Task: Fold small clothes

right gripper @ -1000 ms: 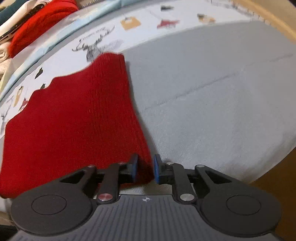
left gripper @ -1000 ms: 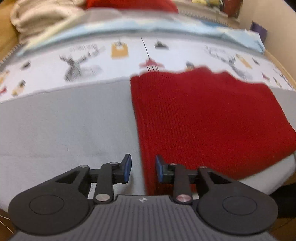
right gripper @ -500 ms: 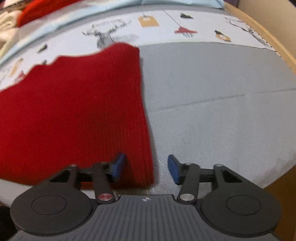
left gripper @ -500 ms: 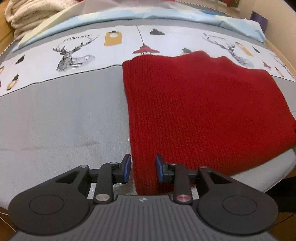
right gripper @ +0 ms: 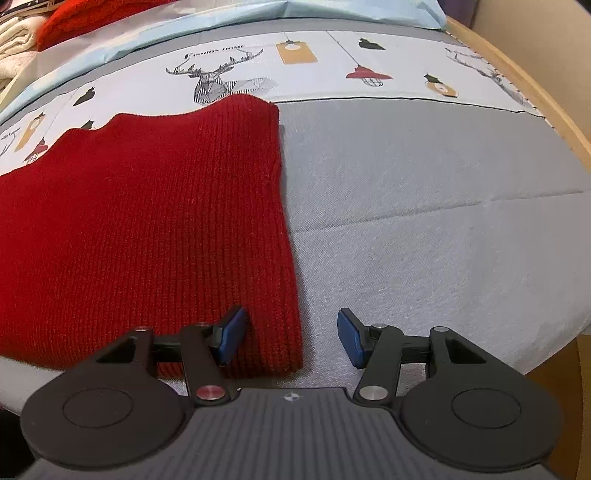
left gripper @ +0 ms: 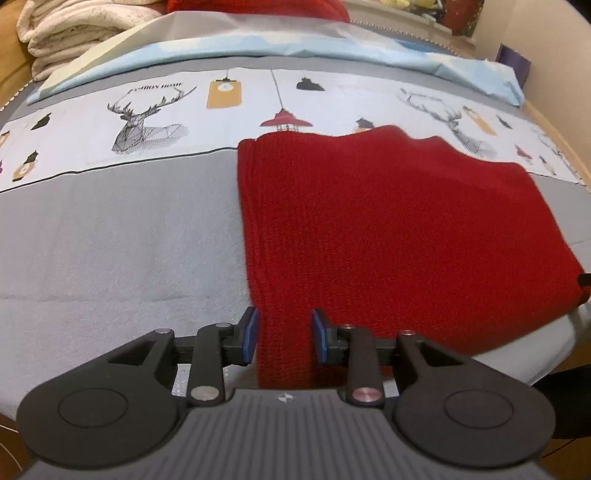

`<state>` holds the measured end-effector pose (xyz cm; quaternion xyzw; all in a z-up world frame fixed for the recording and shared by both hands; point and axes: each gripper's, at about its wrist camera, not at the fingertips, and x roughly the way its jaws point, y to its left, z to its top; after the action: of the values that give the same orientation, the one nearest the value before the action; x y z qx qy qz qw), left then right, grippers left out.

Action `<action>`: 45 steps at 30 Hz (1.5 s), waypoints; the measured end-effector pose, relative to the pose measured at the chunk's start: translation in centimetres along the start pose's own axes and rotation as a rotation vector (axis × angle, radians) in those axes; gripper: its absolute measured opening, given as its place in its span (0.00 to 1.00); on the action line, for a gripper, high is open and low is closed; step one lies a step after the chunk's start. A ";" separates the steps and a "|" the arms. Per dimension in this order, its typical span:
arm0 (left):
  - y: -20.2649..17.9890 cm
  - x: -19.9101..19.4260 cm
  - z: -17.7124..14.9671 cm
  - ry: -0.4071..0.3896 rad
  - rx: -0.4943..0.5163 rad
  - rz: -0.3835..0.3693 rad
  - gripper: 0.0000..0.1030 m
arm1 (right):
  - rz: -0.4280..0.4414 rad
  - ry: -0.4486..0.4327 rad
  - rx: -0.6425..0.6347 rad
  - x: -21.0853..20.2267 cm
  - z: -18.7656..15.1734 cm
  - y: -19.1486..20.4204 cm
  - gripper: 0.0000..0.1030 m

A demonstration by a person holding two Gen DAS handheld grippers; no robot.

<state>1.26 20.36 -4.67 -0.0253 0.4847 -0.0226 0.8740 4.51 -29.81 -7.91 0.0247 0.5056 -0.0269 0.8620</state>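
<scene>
A folded red knit garment (left gripper: 388, 236) lies flat on the bed (left gripper: 110, 251), along its near edge. The left claw (left gripper: 283, 339), jaws apart, straddles the garment's near left corner. The right claw (right gripper: 288, 338), wide apart, straddles the near right corner.

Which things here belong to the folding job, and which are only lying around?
For the job:
- red knit garment, flat on the grey cloth
- left gripper, jaws open astride its near left corner
- right gripper, jaws open at its near right corner

Lying about:
- folded white towels
- red fabric at the back
- light blue sheet
</scene>
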 end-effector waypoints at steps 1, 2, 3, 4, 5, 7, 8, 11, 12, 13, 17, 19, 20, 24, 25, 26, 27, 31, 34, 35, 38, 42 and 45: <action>-0.1 0.0 0.0 -0.004 0.001 -0.001 0.33 | -0.004 -0.005 -0.001 -0.1 0.0 0.0 0.54; -0.2 -0.1 0.1 -0.008 -0.001 -0.003 0.33 | -0.006 -0.010 -0.003 -0.3 0.0 0.1 0.54; -0.1 -0.1 0.1 -0.011 -0.007 -0.007 0.33 | -0.008 -0.015 -0.005 -0.4 -0.1 0.1 0.54; -0.1 -0.1 0.2 -0.017 -0.015 -0.009 0.33 | -0.011 -0.019 -0.009 -0.4 0.0 0.1 0.54; 0.1 -0.3 0.3 -0.028 -0.024 -0.009 0.33 | -0.015 -0.023 -0.013 -0.5 0.0 0.1 0.54; 0.3 -0.7 0.5 -0.055 -0.042 -0.017 0.33 | -0.024 -0.029 -0.017 -0.6 0.0 0.0 0.54; 0.4 -1.0 0.6 -0.071 -0.053 -0.027 0.33 | -0.026 -0.031 -0.016 -0.6 0.0 0.0 0.54; 0.1 -1.5 0.9 -0.098 -0.055 -0.063 0.33 | -0.033 -0.034 -0.008 -0.6 0.1 -0.2 0.54; -0.2 -1.5 0.9 -0.098 -0.047 -0.076 0.33 | -0.038 -0.034 -0.007 -0.6 0.1 -0.2 0.54; -0.5 -1.3 0.8 -0.093 -0.033 -0.086 0.33 | -0.042 -0.032 -0.006 -0.6 0.1 -0.3 0.54; -1.9 1.1 -0.1 0.051 0.066 -0.024 0.33 | -0.052 -0.016 -0.005 -0.1 0.1 -0.3 0.54; -2.2 2.6 -0.8 0.134 0.086 0.019 0.32 | -0.056 -0.012 -0.009 0.0 0.0 -0.3 0.54; -2.3 2.7 -0.6 0.129 0.088 0.018 0.32 | -0.055 -0.011 -0.010 0.1 0.1 -0.3 0.54; -1.7 1.5 0.2 0.066 0.024 -0.028 0.33 | -0.053 -0.013 -0.007 0.0 0.1 -0.4 0.55; -1.5 1.3 0.3 0.056 0.009 -0.029 0.33 | -0.053 -0.015 -0.004 0.0 0.1 -0.3 0.55; -1.3 1.2 0.4 0.052 0.001 -0.025 0.33 | -0.051 -0.017 -0.001 -0.1 0.1 -0.3 0.55; -1.2 1.3 0.4 0.058 -0.004 -0.013 0.33 | -0.051 -0.018 -0.001 -0.1 0.1 -0.3 0.55; -0.8 2.6 0.1 0.145 -0.001 0.062 0.33 | -0.056 -0.008 -0.010 0.2 -0.1 -0.3 0.55; 0.4 2.0 0.5 0.112 -0.061 0.045 0.33 | -0.059 -0.005 -0.013 0.3 -0.1 -0.2 0.56; 0.9 1.5 0.9 0.082 -0.088 0.040 0.33 | -0.057 -0.012 -0.005 0.1 -0.1 -0.3 0.56; 2.6 -0.2 1.6 -0.002 -0.196 0.019 0.33 | -0.045 -0.047 0.020 -0.6 -0.2 -0.6 0.56; 4.5 -1.5 2.0 -0.049 -0.294 0.019 0.33 | -0.063 -0.031 0.025 -0.3 -0.9 -0.7 0.56; 5.4 -2.3 2.3 -0.077 -0.325 0.008 0.34 | -0.058 0.020 0.044 0.8 -1.4 -0.7 0.57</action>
<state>2.04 25.92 -1.83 -0.1652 0.4482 0.0604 0.8765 3.59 -30.45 -9.27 0.0291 0.5138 -0.0628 0.8551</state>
